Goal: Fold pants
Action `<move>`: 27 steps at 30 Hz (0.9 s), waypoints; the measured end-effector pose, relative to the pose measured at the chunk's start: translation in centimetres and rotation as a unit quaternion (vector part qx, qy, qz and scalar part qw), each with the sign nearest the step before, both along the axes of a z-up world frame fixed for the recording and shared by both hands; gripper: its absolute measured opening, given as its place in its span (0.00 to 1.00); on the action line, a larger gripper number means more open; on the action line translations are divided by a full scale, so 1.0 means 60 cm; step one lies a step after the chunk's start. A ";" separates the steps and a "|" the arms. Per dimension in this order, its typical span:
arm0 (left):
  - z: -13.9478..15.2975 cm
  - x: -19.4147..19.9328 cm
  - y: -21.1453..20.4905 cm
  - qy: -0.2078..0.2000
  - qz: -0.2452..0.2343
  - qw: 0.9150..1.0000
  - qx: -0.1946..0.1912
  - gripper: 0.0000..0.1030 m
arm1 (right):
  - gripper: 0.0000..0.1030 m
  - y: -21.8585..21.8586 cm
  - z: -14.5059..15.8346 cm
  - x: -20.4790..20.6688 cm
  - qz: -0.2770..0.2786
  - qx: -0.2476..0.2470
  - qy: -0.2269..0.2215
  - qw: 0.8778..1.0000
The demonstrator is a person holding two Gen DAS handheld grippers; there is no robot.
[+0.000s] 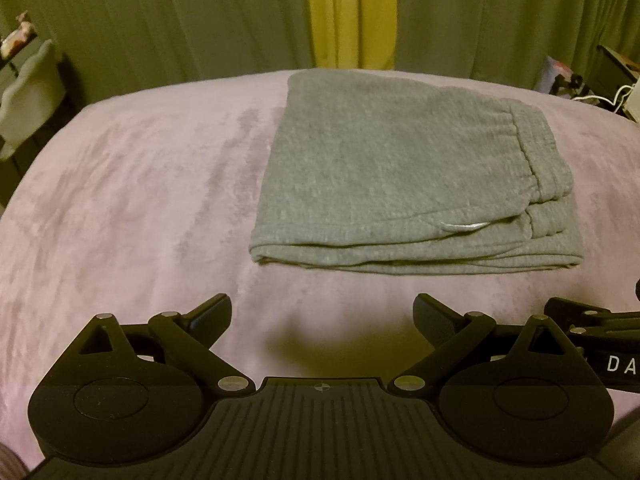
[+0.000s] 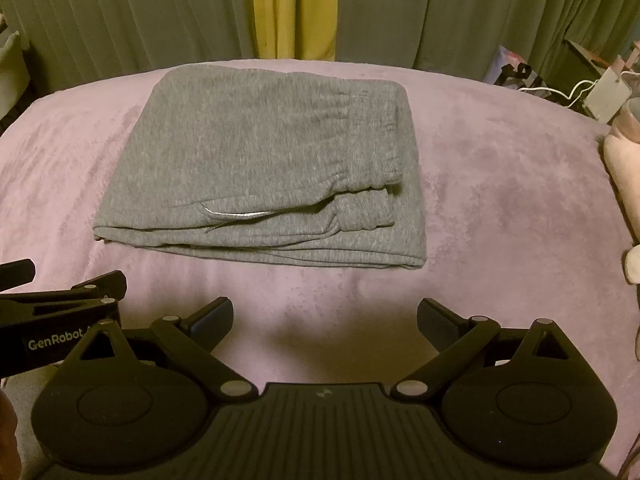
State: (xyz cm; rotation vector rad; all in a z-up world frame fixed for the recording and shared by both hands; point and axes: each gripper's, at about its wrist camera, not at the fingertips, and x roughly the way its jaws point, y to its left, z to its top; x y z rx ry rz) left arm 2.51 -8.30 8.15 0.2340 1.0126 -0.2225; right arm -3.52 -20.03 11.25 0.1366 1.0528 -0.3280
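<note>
Grey sweatpants [image 1: 384,176] lie folded into a flat rectangle on a pink blanket [image 1: 140,200], waistband at the right side, layered edges facing me. In the right wrist view the pants [image 2: 256,168] sit centre-left on the blanket [image 2: 500,200]. My left gripper [image 1: 322,316] is open and empty, held above the blanket just short of the pants' near edge. My right gripper [image 2: 324,318] is open and empty, also short of the near edge. Each gripper shows at the side of the other's view: the right one [image 1: 592,320], the left one [image 2: 60,292].
Green curtains with a yellow strip [image 1: 352,12] hang behind the bed. A pale chair [image 1: 28,88] stands at the left. Clutter with white cables [image 2: 580,88] sits at the right, and pink soft items [image 2: 624,168] lie at the blanket's right edge.
</note>
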 end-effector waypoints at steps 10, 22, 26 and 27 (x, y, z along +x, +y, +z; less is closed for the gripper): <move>-0.001 0.001 -0.001 0.002 -0.001 1.000 0.000 0.97 | 0.96 0.000 -0.001 0.001 0.002 0.001 0.000 1.000; -0.005 0.001 -0.001 0.007 0.001 1.000 -0.004 0.97 | 0.96 0.000 -0.004 0.003 0.002 0.004 0.002 1.000; -0.007 0.000 -0.002 0.009 -0.001 1.000 -0.004 0.97 | 0.96 0.002 -0.006 0.004 0.004 0.004 0.002 1.000; -0.007 0.000 -0.002 0.009 -0.001 1.000 -0.004 0.97 | 0.96 0.002 -0.006 0.004 0.004 0.003 0.002 1.000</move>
